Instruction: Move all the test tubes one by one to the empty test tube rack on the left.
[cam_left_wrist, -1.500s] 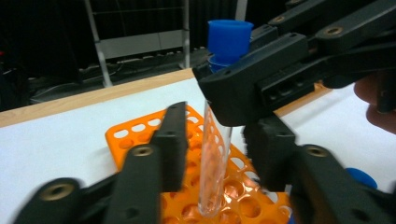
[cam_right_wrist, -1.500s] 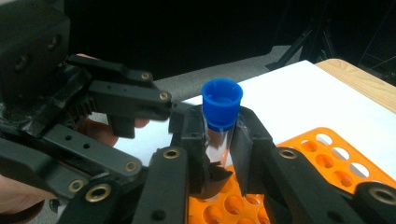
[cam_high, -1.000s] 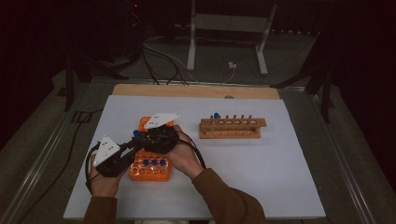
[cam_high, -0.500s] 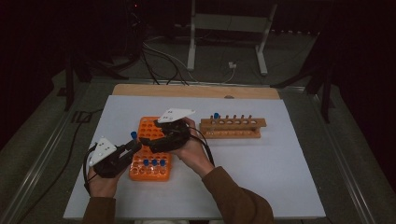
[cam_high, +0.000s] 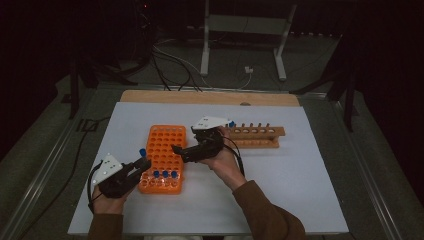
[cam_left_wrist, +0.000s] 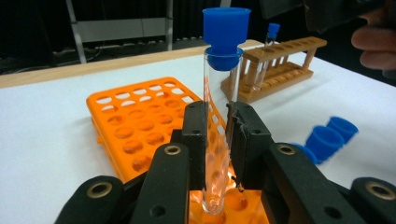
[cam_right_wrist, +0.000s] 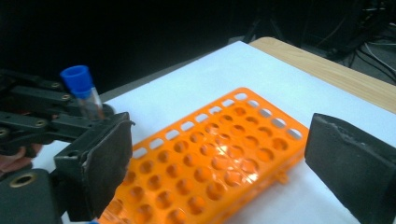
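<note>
My left gripper is shut on a clear test tube with a blue cap, held upright over the near end of the orange rack. My right gripper hovers over the rack's right edge, pointing left. Its jaws have just been opening and stand wide apart with nothing between them. In the right gripper view the left gripper and its tube are at far left.
Three blue-capped tubes stand in the orange rack's near row. A wooden tube rack with one capped tube sits to the right. All rests on a white mat; a wooden board edge lies behind.
The right gripper has pulled away to the right from the left gripper and its jaws have gone from shut to wide apart. The left gripper has stayed put with the tube.
</note>
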